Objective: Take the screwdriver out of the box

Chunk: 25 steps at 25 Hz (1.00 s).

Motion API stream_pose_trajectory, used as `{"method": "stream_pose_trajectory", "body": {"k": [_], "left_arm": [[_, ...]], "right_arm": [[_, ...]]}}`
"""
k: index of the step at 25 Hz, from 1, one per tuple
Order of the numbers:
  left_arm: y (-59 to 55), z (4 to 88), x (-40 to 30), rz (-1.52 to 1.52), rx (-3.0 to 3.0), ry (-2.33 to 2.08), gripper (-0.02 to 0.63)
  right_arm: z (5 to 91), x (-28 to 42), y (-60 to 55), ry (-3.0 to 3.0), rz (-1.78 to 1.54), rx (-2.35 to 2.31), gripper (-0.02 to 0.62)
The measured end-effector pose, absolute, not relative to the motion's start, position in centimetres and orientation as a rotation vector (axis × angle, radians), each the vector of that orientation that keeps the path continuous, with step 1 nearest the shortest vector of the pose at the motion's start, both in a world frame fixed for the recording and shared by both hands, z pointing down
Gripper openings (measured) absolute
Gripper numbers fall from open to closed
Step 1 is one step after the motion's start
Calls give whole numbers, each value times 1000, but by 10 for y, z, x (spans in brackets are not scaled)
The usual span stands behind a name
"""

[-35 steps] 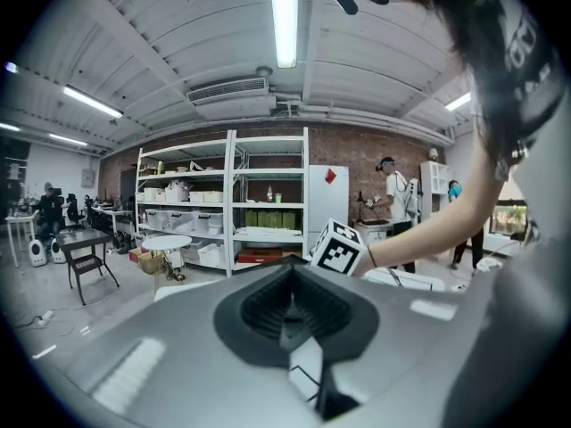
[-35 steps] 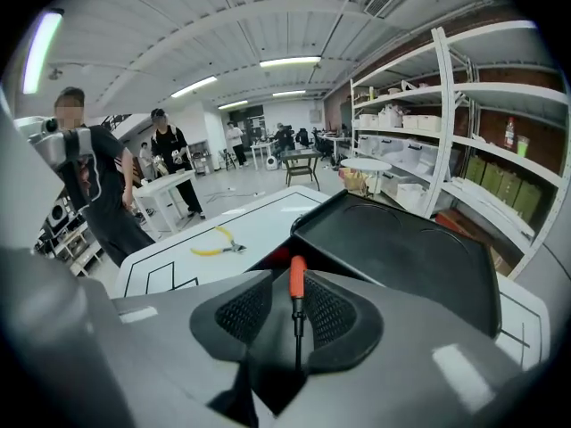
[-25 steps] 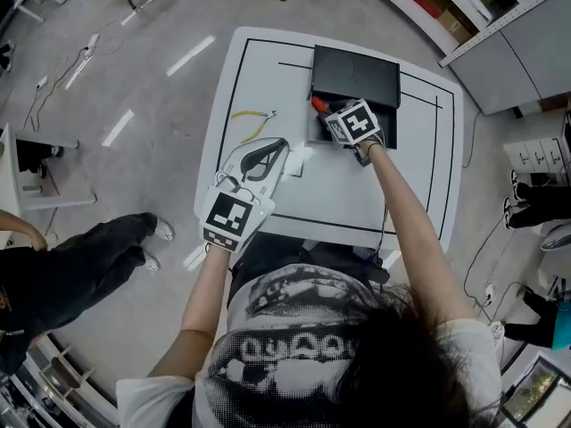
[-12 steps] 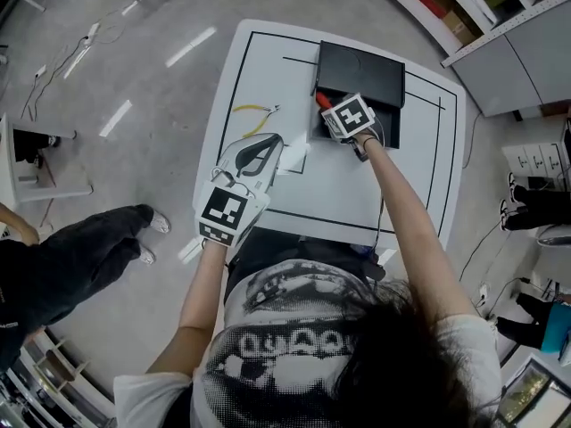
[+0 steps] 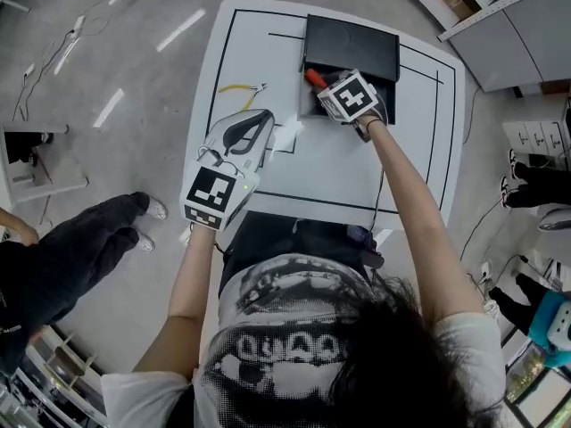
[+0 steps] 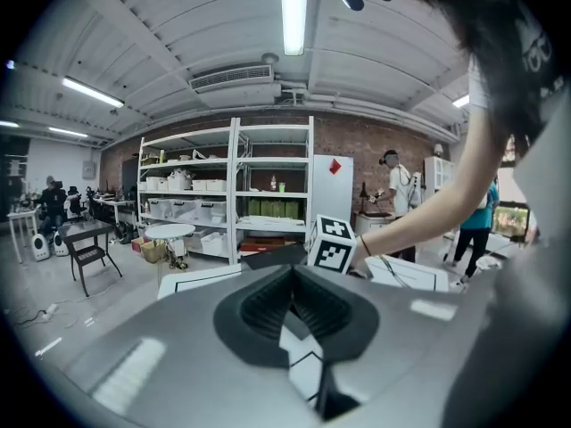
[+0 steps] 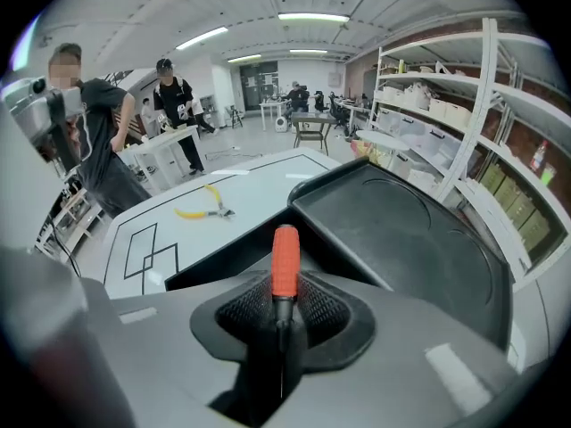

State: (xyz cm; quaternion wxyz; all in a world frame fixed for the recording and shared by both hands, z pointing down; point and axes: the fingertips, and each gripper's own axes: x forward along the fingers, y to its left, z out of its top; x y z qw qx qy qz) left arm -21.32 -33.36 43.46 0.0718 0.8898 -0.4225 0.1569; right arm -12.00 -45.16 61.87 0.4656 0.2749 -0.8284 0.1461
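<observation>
1 black box sits at the far end of the white worktop, with its lid folded back flat and its base open toward the person. The base is dark inside, and apart from the tool at its mouth I cannot tell what it contains. The right gripper reaches steeply down into that opening. Its fingers have just been closing and now pinch the screwdriver low on its orange handle. The handle sticks out beyond the fingertips over the box's dark interior, and the thin shaft runs back between the pads. Whether the tool has cleared the box wall cannot be made out.

The left gripper hovers over the near left part of the worktop, well apart from the box. Its 2 fingertips meet with nothing between them.

1 pair of yellow-handled pliers lies on the worktop to the left of the box.
</observation>
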Motion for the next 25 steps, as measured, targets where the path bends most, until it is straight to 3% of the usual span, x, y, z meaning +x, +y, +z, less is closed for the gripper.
{"method": "stream_pose_trajectory", "body": {"k": [14, 25], "left_arm": [[-330, 426, -193, 463, 2714, -1244, 0], [-294, 407, -134, 452, 2757, -1238, 0]], "right_arm": [[529, -113, -424, -2236, 257, 781, 94], [459, -49, -364, -2383, 275, 937, 94]]}}
